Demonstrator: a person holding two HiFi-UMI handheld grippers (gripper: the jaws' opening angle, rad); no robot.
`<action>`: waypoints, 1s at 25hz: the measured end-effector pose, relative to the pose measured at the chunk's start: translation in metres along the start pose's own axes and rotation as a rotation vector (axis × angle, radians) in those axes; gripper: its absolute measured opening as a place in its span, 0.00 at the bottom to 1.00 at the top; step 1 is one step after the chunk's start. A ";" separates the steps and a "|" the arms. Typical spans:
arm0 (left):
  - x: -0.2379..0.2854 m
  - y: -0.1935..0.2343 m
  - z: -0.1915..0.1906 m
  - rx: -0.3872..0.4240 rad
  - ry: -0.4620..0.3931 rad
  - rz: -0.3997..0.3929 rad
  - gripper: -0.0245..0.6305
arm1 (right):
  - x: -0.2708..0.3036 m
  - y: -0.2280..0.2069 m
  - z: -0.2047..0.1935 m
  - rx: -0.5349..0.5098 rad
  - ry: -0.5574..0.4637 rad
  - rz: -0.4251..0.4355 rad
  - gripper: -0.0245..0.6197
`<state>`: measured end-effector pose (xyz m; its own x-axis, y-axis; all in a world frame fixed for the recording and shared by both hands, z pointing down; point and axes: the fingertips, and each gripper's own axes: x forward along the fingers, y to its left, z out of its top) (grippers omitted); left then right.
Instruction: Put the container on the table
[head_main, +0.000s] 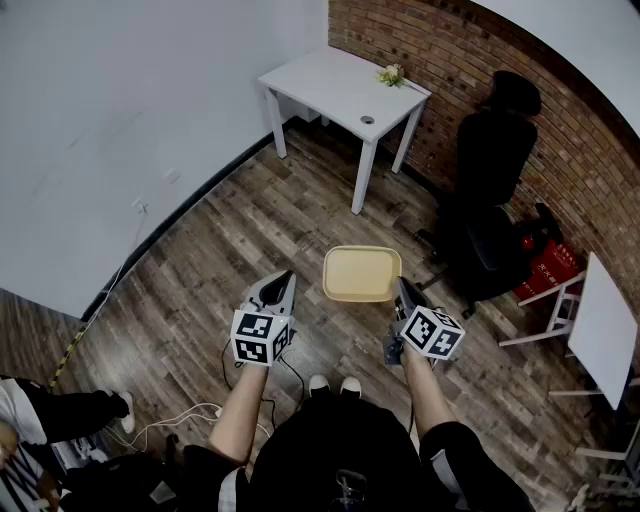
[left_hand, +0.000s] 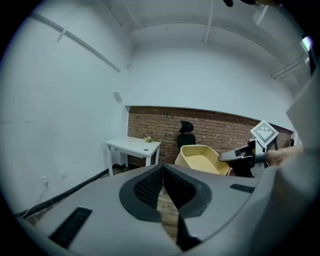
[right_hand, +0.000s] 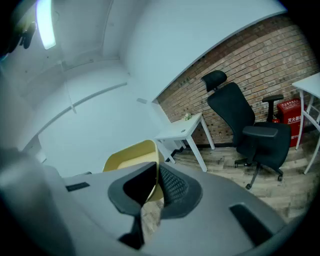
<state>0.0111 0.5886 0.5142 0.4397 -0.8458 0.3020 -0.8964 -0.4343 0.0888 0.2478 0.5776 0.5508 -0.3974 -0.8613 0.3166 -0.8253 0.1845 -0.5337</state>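
Note:
A shallow yellow container (head_main: 362, 273) hangs in the air above the wooden floor, in front of me. My right gripper (head_main: 401, 291) is shut on its right rim; in the right gripper view the thin yellow wall (right_hand: 131, 158) sits pinched between the two jaws (right_hand: 156, 169). My left gripper (head_main: 284, 284) is level with the container's left side, apart from it, shut and holding nothing. From the left gripper view (left_hand: 162, 168) the container (left_hand: 201, 160) and the right gripper (left_hand: 246, 154) show ahead to the right. The white table (head_main: 330, 84) stands further off by the brick wall.
On the table lie a small flower bunch (head_main: 391, 75) and a small round object (head_main: 367, 120). A black office chair (head_main: 492, 190) stands at the right, with red boxes (head_main: 551, 266) and another white table (head_main: 606, 325) behind it. Cables (head_main: 180, 418) and a seated person's leg (head_main: 70, 412) lie at lower left.

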 end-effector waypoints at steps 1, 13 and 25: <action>-0.003 -0.003 0.000 -0.003 0.000 0.001 0.06 | -0.004 -0.001 0.000 0.001 0.002 -0.003 0.09; -0.018 -0.033 -0.002 0.001 -0.007 0.003 0.06 | -0.030 -0.013 -0.008 0.020 0.030 -0.014 0.09; -0.022 -0.040 -0.002 0.008 -0.009 -0.007 0.06 | -0.040 -0.013 -0.007 0.007 0.026 -0.023 0.09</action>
<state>0.0376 0.6249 0.5057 0.4469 -0.8453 0.2927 -0.8926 -0.4430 0.0835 0.2716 0.6124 0.5503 -0.3886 -0.8526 0.3495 -0.8315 0.1610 -0.5317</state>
